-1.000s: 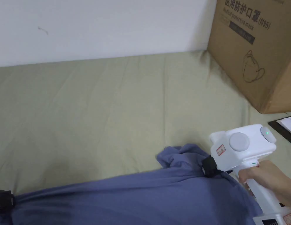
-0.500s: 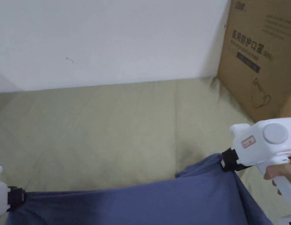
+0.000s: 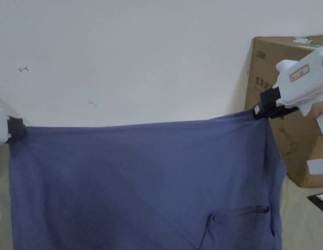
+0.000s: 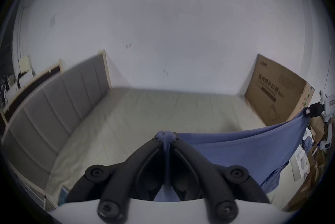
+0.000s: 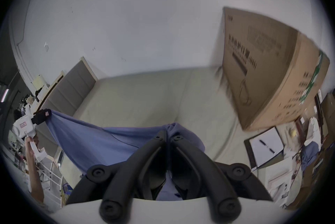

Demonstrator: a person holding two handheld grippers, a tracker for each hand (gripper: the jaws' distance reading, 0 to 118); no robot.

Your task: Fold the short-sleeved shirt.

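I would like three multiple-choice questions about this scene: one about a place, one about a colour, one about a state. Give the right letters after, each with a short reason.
1. Where does the cardboard box stand?
A. on the bed's right side, against the wall
B. on the floor, left of the bed
C. on the headboard

2. What colour is the shirt?
A. red
B. blue
C. white

3. How is the shirt held?
A. lying flat, untouched
B. stretched in the air between both tools
C. hanging from one tool

Answers:
1 A: it sits on the bed sheet at the wall.
2 B: the cloth is blue.
3 B: the left hand-held gripper and the right hand-held gripper each pinch a top corner.
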